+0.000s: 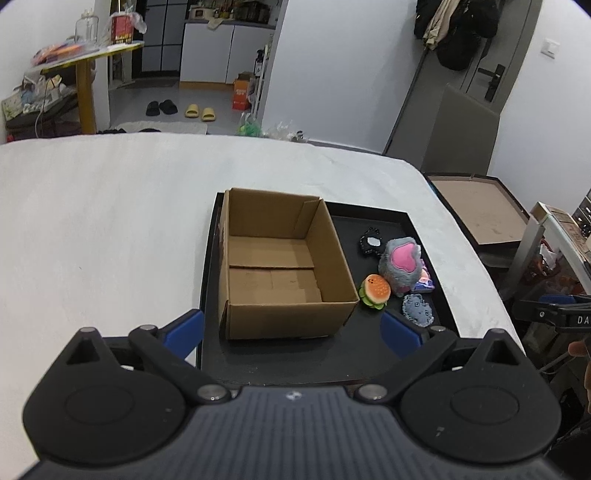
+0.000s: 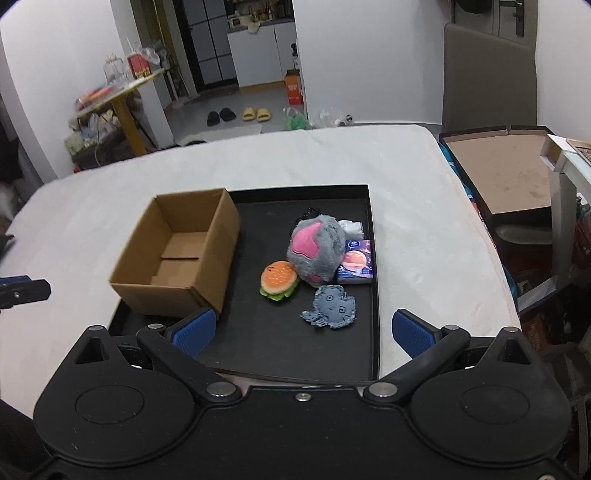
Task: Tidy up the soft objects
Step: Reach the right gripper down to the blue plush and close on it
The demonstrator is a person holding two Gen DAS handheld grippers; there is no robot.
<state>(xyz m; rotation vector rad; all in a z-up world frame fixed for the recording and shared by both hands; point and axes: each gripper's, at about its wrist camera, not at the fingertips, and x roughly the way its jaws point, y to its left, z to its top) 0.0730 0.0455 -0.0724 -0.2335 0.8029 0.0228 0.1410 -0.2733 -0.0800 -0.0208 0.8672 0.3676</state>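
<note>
We were in a lived-in home. Slippers and black sandals lay on the floor by a doorway, beyond which white kitchen cabinets stood under a crowded counter. Coats hung on the wall near a door handle. A yellow-legged side table carried jars and clutter.

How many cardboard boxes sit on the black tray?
1: the open, empty cardboard box on the left part of the black tray, left of the burger toy. None seems hidden.
</note>
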